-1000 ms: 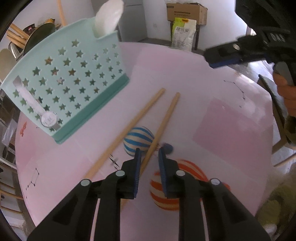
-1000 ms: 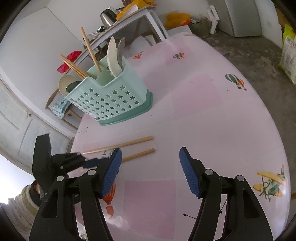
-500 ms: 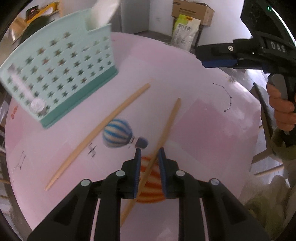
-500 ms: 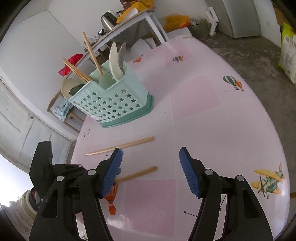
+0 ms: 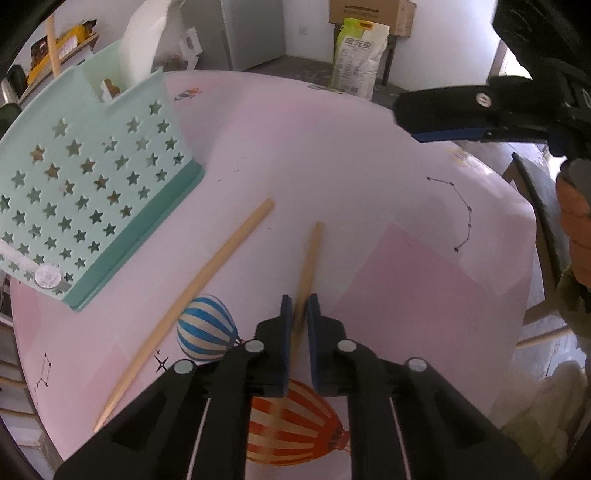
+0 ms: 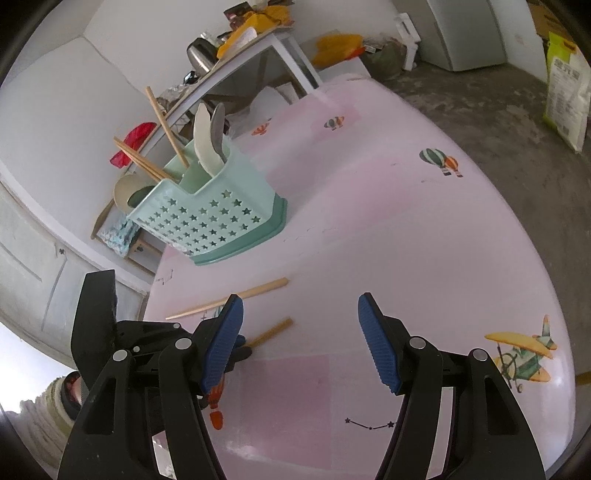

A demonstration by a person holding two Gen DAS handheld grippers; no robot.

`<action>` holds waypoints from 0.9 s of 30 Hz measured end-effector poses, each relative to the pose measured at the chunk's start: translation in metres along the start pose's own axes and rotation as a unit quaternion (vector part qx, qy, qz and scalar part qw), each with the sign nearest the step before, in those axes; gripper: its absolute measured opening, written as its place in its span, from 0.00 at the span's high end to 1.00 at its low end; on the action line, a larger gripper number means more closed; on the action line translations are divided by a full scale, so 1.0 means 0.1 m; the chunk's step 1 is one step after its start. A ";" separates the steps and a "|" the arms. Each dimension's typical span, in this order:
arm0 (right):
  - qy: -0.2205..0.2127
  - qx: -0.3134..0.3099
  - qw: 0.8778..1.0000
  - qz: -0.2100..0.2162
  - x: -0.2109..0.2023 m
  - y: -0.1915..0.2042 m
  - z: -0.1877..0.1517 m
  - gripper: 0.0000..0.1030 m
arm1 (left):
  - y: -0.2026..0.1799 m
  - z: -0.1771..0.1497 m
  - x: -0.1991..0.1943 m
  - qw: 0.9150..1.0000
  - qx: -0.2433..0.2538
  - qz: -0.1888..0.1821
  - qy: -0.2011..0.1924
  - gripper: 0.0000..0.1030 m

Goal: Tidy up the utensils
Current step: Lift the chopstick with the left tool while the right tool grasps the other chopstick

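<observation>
My left gripper [image 5: 299, 306] is shut on a wooden chopstick [image 5: 309, 258] and holds it lifted off the pink table; the stick points forward from the jaws. It also shows in the right wrist view [image 6: 271, 331], with the left gripper [image 6: 236, 349] at its near end. A second chopstick [image 5: 192, 299] lies flat on the table to the left, also seen in the right wrist view [image 6: 229, 299]. The mint star-holed utensil caddy [image 5: 85, 199] stands at the far left; in the right wrist view [image 6: 218, 218] it holds chopsticks and spoons. My right gripper [image 6: 301, 332] is open and empty above the table.
The round table has a pink cloth [image 6: 406, 236] with balloon and plane prints. A side table with a kettle [image 6: 199, 57] stands behind it. A sack [image 5: 354, 59] and a cardboard box [image 5: 369, 14] sit on the floor beyond the table's far edge.
My left gripper has closed tighter on the chopstick and lifted it; the stick has swung away from the other chopstick. The right gripper has stayed open and nearly still.
</observation>
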State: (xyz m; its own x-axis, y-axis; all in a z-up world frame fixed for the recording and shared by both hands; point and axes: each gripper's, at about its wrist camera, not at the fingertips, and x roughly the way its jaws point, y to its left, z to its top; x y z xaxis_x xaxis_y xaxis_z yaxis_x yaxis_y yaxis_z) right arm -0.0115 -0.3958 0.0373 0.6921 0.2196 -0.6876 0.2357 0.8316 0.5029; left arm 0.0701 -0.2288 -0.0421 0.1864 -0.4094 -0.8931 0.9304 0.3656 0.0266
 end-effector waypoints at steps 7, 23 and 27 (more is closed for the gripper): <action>-0.003 -0.003 1.000 -0.002 -0.01 0.02 0.02 0.40 | 0.11 -0.08 -0.09 0.999 -0.040 -0.018 -0.009 0.95; 0.094 -0.301 0.949 0.021 0.89 0.81 0.11 0.48 | 0.77 -0.91 -0.80 0.967 -0.239 0.003 -0.083 0.95; 0.109 -0.381 0.918 0.010 1.13 1.01 0.06 0.48 | 1.00 -1.16 -0.95 0.951 -0.293 0.015 -0.099 0.95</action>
State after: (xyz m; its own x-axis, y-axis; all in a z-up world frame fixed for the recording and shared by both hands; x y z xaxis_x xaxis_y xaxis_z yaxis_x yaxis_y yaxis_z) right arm 0.0949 -0.2896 0.0135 0.5181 0.2666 -0.8127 -0.3793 0.9232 0.0610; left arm 0.1085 -0.0564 -0.0063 0.3196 -0.5189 -0.7928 0.5991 0.7589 -0.2552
